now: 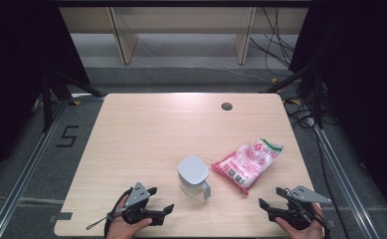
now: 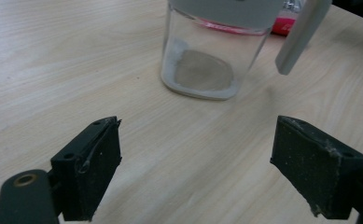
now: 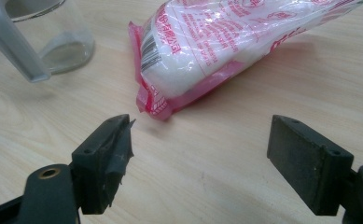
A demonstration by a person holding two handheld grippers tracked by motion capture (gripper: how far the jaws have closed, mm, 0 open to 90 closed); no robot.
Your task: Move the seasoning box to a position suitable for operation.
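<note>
A clear glass jug [image 1: 194,177] with a grey lid and grey handle stands near the table's front middle; it looks empty. To its right lies a pink-and-white sealed bag [image 1: 248,163] of white grains. My left gripper [image 1: 160,199] rests at the front left, open, jaws pointing toward the jug [image 2: 202,51], a short way from it. My right gripper [image 1: 272,197] is at the front right, open, facing the bag [image 3: 226,46] with its near corner just ahead of the jaws. The jug's handle [image 3: 11,42] shows at the left of the right gripper view.
The wooden table [image 1: 146,129] has a round cable hole [image 1: 226,106] at the back right. Black stands and cables flank the table on the floor, and a wooden shelf frame stands behind it.
</note>
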